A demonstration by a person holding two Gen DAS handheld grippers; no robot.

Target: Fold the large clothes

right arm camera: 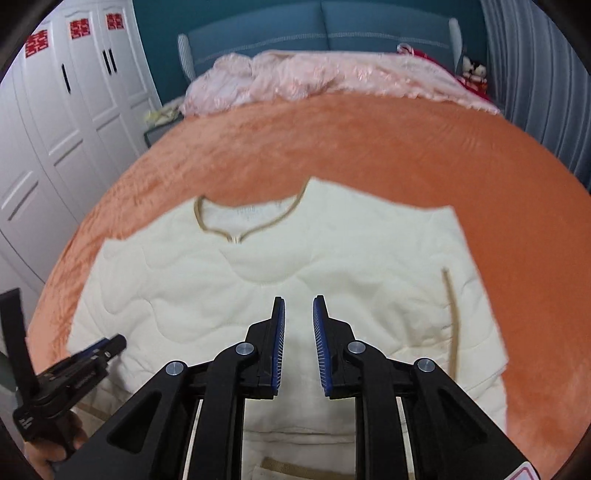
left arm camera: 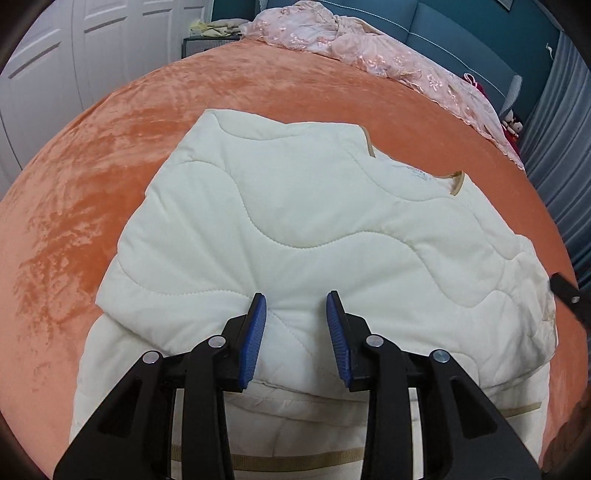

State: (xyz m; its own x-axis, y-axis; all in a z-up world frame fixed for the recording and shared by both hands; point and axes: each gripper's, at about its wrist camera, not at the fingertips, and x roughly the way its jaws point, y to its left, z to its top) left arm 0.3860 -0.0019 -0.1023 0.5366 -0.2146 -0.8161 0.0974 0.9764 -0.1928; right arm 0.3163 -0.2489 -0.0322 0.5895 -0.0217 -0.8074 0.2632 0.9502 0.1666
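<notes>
Left tool [left arm camera: 295,314] jaws wide apart, gripping nothing, poised over near part of cream quilted jacket [left arm camera: 295,221]. Right tool [right arm camera: 298,317] jaws parted more narrowly, also gripping nothing, above same jacket. We see jacket lying flat on orange velvet bed [left arm camera: 92,206], tan-trimmed neckline [right arm camera: 221,230] at far end, tan-edged hem nearest us. Right view blurred. Left tool appears at lower left of right view, beside jacket edge. Pink embroidered bedding [right arm camera: 314,77] heaped near blue headboard [right arm camera: 332,33]. White wardrobe [right arm camera: 74,110] on left.
</notes>
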